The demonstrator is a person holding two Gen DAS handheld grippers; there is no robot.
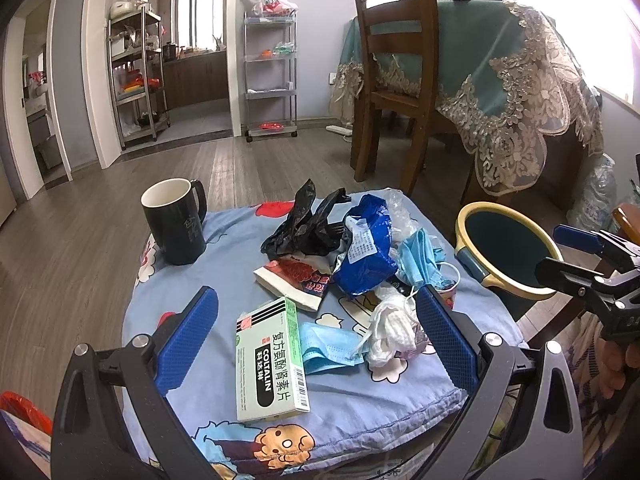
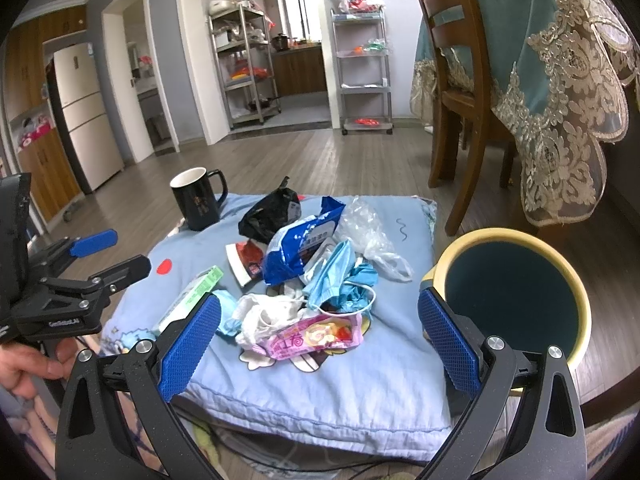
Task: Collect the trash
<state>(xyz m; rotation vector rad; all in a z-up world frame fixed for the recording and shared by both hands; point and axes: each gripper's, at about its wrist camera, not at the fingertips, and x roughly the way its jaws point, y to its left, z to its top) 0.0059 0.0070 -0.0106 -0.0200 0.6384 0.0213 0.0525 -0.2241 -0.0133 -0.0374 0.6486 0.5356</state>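
My green medicine box (image 1: 272, 364) reading COLTALIN with 复方氨酚肾素片, small print on my blue wipes pack (image 1: 366, 254) too blurred for me to read

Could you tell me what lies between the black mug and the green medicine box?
Only bare blue cartoon-print cushion lies between the black ceramic mug and the green cardboard medicine box, in the left wrist view.

This is a lived-in home, a dining room that opens onto a kitchen. A wooden chair (image 1: 394, 68) stands at a table under a teal, lace-edged cloth (image 1: 500, 64), on a wood-plank floor (image 2: 360, 160). Through a doorway, a metal rack (image 2: 244, 60) crowded with cookware stands beside a counter under a window (image 1: 199, 12), a white trolley (image 2: 364, 64) stands against the wall, and a fridge (image 2: 86, 116) shows to the left.
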